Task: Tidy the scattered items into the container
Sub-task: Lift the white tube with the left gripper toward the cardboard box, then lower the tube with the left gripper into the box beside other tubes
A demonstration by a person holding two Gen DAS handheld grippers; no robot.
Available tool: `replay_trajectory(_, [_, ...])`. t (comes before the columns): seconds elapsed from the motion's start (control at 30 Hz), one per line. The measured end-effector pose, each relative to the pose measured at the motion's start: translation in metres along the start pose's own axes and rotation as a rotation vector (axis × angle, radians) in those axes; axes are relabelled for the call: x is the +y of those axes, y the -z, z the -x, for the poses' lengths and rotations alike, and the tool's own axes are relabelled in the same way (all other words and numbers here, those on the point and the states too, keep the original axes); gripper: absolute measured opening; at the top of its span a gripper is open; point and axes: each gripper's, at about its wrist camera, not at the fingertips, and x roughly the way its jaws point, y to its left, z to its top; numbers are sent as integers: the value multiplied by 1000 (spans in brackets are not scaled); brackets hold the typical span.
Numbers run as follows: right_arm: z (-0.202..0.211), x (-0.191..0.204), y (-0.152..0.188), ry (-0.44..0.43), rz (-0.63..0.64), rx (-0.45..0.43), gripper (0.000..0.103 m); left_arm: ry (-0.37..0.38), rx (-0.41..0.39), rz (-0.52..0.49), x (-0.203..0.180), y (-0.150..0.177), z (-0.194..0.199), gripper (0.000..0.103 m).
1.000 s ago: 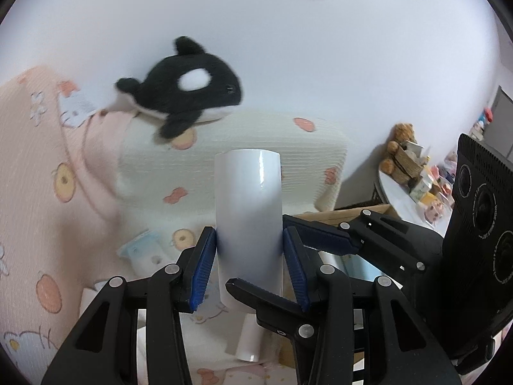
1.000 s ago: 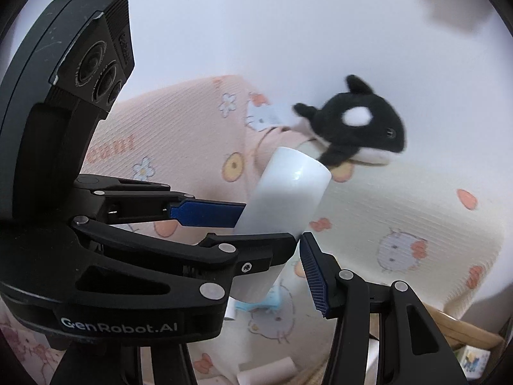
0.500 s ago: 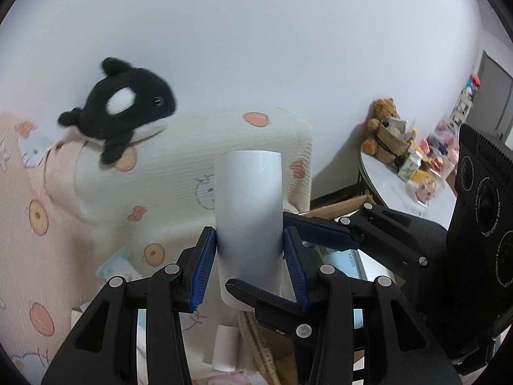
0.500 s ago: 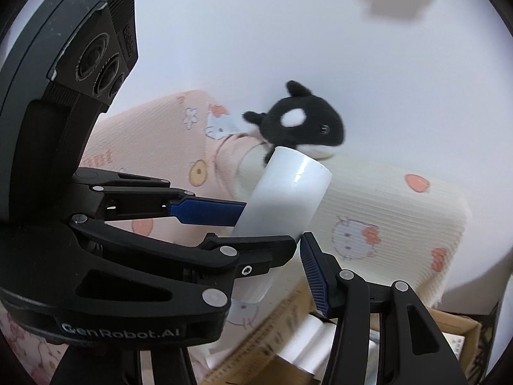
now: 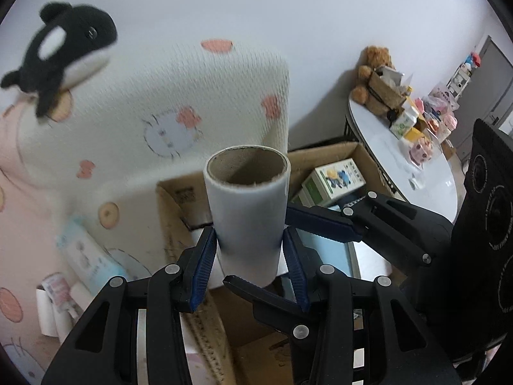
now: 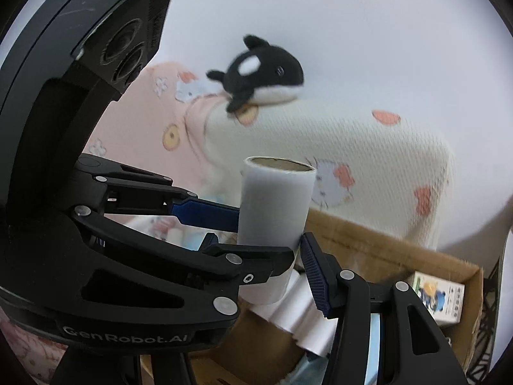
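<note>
The left tongs (image 5: 250, 256) are clenching a white roll (image 5: 247, 211) between their two blue pads, which are pressing on its lower half from either side. The roll is standing upright out of the tongs, its open brown cardboard core facing the left wrist camera.

The right tongs (image 6: 269, 234) are reaching in from the side and are bracketing the same roll (image 6: 275, 205): one blue finger (image 6: 205, 213) is running up to the roll's left flank, the other blue pad (image 6: 315, 272) is sitting at its lower right edge. Whether these pads are actually pressing or only lying against the roll cannot be told from either view.

Directly beneath and beyond both tongs, an open cardboard box (image 5: 330, 157) is lying, with the roll hanging above its near part. Inside it, below the right tongs, more white rolls (image 6: 298, 314) are lying side by side, and at the far end a small printed carton (image 5: 336, 183) is sitting.

Behind the tongs a cream cushion (image 5: 160, 106) with a cartoon print is rising, and a plush orca (image 5: 61, 54) is perching on its upper left edge. To the left of the left tongs, a pack of tissues (image 5: 86, 256) is lying on pink bedding. Off to the right, a round white desk (image 5: 400, 160) is carrying a teddy bear (image 5: 372, 73) and small boxes.
</note>
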Motion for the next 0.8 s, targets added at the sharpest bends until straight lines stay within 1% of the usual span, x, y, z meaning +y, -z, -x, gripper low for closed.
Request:
replay_trajectory(0.2, [-14,-14,11,5,-6,84,51,40,114,26,-1,1,-33,46])
replay_trajectory(0.3, [-21,-21,19,6,-14,131,51,59,146,37,0,2,-49,46])
replay_trajectory(0.43, [-30,-31,23,1,-51,179,51,82,178,69,3,1,-62,46])
replay_trajectory(0.57, [-38,-38,22,5,-66,222,51,84,197,80,5,-1,-72,46])
replay_trajectory(0.63, [-44,-43,22,11,-88,248,51,98,221,112,8,-2,-81,46])
replay_trajectory(0.73, [-54,-52,23,17,-145,301,51,126,245,152,13,-3,-95,46])
replay_trajectory(0.8, [-60,-59,25,31,-196,337,51,130,254,148,13,-5,-101,46])
